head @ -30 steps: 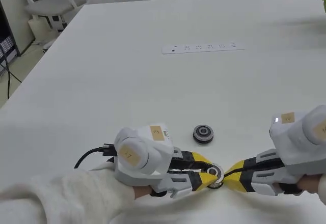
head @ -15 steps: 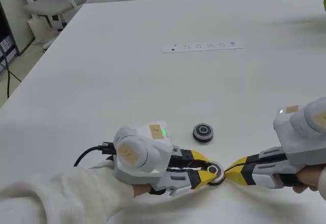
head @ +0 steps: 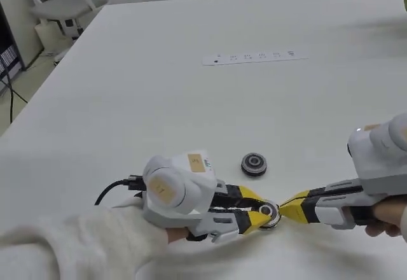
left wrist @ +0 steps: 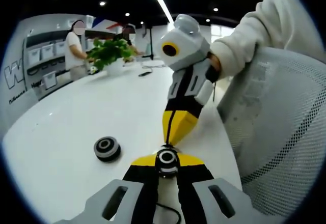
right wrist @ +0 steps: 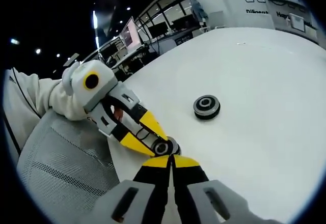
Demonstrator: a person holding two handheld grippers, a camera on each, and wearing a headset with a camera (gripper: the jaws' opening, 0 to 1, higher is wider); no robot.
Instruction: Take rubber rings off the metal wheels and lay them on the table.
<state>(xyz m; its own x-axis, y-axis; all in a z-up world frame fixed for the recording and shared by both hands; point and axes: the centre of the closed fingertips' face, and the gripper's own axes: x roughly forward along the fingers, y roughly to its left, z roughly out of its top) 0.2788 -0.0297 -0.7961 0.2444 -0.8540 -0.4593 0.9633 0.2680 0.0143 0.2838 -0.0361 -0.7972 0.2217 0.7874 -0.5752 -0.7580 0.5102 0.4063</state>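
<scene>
1. Foremost, left gripper (head: 259,213): it is held low at the near edge of the white table (head: 159,102) by a hand in a white fleecy sleeve (head: 70,248). Its yellow-tipped jaws are closed narrowly on the held wheel (head: 268,214), with one tip pressed to each side, as is seen in the left gripper view.
2. Held wheel: a small metal wheel with a dark outer band and a bright hub. It is gripped between the left gripper's tips. Whether it is resting on the tabletop or raised just above it cannot be told.
3. Right gripper (head: 284,211): it is positioned on the right, tip to tip with the left gripper. Its jaws are drawn together with only a thin slit between them, and their tips are set against the rim of the held wheel. Whether the wheel's dark band is pinched between them cannot be told.
4. Second wheel (head: 254,164): it is laid flat on the table just beyond the two grippers and is touched by neither. Its black rubber ring (head: 254,172) is seated round the metal hub.
5. Power strip (head: 254,58): a long white strip is laid farther up the table, well apart from both wheels.
6. Black cable (head: 111,192): it is run from the back of the left gripper across the table.
7. White chair (head: 60,0): it is placed off the table's far left corner.
8. Potted plant (left wrist: 108,53): it is noted at the table's far end in the left gripper view.
</scene>
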